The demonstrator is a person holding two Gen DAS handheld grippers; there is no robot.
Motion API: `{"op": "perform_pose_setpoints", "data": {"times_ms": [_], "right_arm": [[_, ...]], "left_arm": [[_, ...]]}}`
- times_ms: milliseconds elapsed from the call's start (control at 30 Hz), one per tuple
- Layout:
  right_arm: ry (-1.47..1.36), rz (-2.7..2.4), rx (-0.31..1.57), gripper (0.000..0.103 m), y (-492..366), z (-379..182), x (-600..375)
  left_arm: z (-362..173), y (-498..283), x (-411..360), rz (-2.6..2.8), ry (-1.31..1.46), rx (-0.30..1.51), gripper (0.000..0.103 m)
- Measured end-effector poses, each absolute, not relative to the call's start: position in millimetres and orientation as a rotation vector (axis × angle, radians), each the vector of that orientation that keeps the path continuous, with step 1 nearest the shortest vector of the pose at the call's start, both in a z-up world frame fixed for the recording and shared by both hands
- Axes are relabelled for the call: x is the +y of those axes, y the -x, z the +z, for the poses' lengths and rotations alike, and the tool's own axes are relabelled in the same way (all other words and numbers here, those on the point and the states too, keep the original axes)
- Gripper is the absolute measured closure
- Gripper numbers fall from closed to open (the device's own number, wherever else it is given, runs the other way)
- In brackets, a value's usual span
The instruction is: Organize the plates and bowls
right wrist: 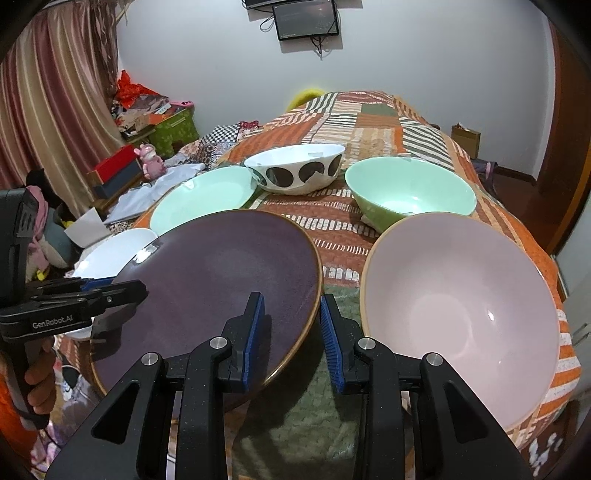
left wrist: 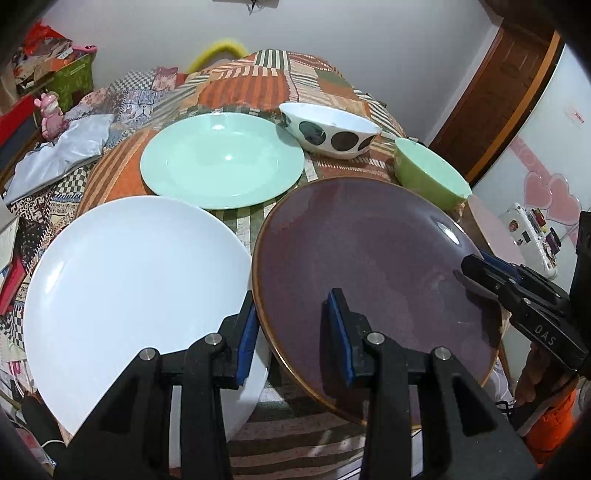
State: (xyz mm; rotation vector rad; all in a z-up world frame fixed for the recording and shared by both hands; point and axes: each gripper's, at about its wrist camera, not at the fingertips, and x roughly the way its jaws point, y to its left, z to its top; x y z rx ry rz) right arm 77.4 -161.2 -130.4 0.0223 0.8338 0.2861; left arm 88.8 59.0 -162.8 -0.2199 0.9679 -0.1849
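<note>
Patchwork bedding [right wrist: 354, 110] carries my dishes. My left gripper [left wrist: 291, 332] and right gripper [right wrist: 291, 336] gape, each straddling the purple plate [right wrist: 221, 280] rim; actual contact is unclear.

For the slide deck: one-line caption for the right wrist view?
Open right gripper straddles purple plate rim, pink bowl alongside.

A patchwork quilt [right wrist: 369, 110], pink figurine [right wrist: 150, 159] and wall-mounted screen [right wrist: 306, 18].
</note>
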Motion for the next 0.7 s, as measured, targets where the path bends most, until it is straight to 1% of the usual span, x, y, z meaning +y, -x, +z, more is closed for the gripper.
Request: {"op": "perform_pose_setpoints", "data": {"times_ms": [600, 700], "right_arm": [[0.035, 0.239, 0.886, 0.074, -86.0, -137.5, -155.1], [0.023, 0.269, 0.853, 0.073, -82.3, -131.6, -156.2]], "left_arm": [[-170.1, -100.2, 58.7, -0.177, 0.229, 0.978, 0.066], [-166.4, -100.6, 56.7, -0.201, 0.231, 0.963, 0.066]]}}
